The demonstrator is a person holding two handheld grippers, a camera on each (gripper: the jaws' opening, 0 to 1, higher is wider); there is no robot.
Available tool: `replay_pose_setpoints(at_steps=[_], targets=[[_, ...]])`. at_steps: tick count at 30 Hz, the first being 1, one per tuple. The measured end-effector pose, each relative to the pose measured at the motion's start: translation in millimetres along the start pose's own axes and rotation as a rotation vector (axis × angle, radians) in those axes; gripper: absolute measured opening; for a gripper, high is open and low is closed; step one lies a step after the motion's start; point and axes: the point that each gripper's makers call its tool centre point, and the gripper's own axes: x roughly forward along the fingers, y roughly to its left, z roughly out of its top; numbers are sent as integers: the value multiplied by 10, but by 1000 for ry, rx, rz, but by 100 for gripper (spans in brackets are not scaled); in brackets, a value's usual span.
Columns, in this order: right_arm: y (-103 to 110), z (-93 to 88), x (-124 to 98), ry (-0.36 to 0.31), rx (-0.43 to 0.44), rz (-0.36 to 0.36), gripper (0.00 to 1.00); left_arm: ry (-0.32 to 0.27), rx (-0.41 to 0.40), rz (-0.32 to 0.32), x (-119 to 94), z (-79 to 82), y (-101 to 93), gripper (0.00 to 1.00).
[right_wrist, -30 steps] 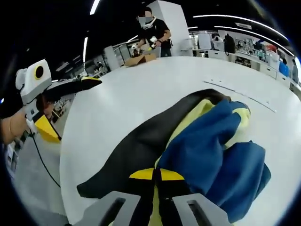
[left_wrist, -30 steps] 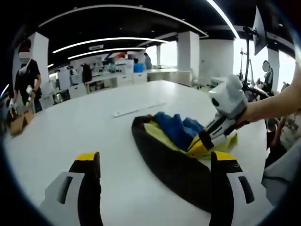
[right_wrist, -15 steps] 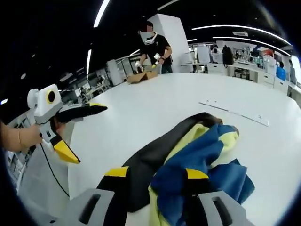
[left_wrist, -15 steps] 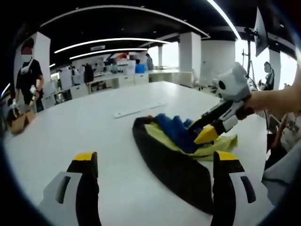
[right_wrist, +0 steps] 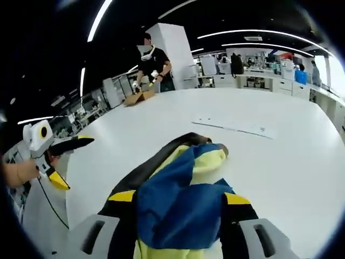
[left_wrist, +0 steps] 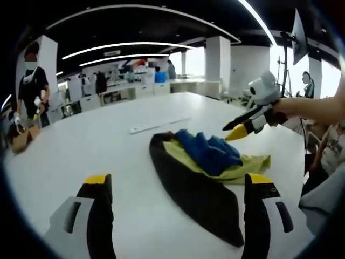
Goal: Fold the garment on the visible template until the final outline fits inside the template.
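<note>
No writing, brand or label can be read anywhere; the strip [left_wrist: 159, 124] lying flat on the tabletop [left_wrist: 81, 156] beyond the garment [left_wrist: 202, 172] carries small marks, too fine to make out.

The garment is a crumpled heap of three colours: a long black band curving along one side, pale yellow cloth inside that curve, and a bunched blue part on top. It lies on the white tabletop, apart from the strip. In my left gripper view it sits ahead and toward my right finger, its black end reaching down near that finger's yellow tip. In my right gripper view the garment [right_wrist: 178, 205] is just in front, the blue and yellow folds lying between my two fingers and hiding part of them.

My left gripper [left_wrist: 178, 186] is released, fingers spread wide with bare tabletop and the black edge between them, gripping nothing. My right gripper [right_wrist: 180, 199] is also released; its fingers stand apart over the cloth without pinching it. From the left gripper view, the right gripper [left_wrist: 243, 127] is held above the garment's far side, its yellow and black tips parted. From the right gripper view, the left gripper [right_wrist: 60, 162] is off to one side, away from the cloth, tips parted.

A person [right_wrist: 151, 65] stands at the tabletop's far edge by a cardboard box [right_wrist: 136, 98].
</note>
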Motion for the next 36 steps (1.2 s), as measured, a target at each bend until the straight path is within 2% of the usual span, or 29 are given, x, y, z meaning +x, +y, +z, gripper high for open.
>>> replay_pose_setpoints(at_steps=[15,23,29,36], targets=[[-512,-101,-55,21,10,-95,46,47,-40,-9,115,-196,-62,91],[-662,-219,4,61,-21,-116,38,77,-41,-28,169,-304,-96,89],[-773,-329,74,105,-77,-133,31,120,-41,-45,219,-466,-144,83],[-805,-391,144,134,-135,-119,23,179,-58,-27,305,-713,-122,69]])
